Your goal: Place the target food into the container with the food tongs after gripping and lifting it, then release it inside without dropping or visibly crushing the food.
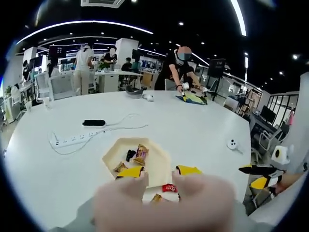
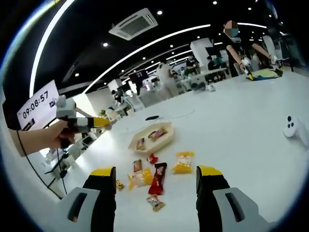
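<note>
A shallow cream tray (image 1: 157,162) with angled corners sits on the white table (image 1: 193,128), just ahead of the left claw (image 1: 161,172). In the left gripper view it holds a small dark piece (image 1: 130,154), an orange-brown wrapped snack (image 1: 141,153) and another small wrapper (image 1: 119,167) near its closer left wall; the right part of its floor is bare. The left claw's yellow-tipped jaws stand apart over the tray's near rim, with nothing between them, and a blurred pale mass of the gripper body covers the bottom of that view. A red-wrapped sweet (image 1: 169,188) lies just past the tray's near edge, between the jaw tips.

In the right gripper view the same tray (image 2: 150,137) lies farther off, and the loose food is spread on the table between it and the right claw (image 2: 157,180): a yellow packet (image 2: 183,162), a long dark red bar (image 2: 158,178), a yellow-orange packet (image 2: 139,178), a small red sweet (image 2: 153,158) and a small wrapper (image 2: 156,203) nearest the jaws. The right claw is wide open and empty, its jaws on either side of this scatter and not touching any of it. I cannot tell which item is the target food.

Behind the tray lie a white power strip (image 1: 77,139) with its cord and a black oblong object (image 1: 93,123), well apart from the food. A small white round device (image 1: 233,144) sits to the right. The table's surface stays open toward the far curved edge, where a person (image 1: 181,67) works over a yellow item.
</note>
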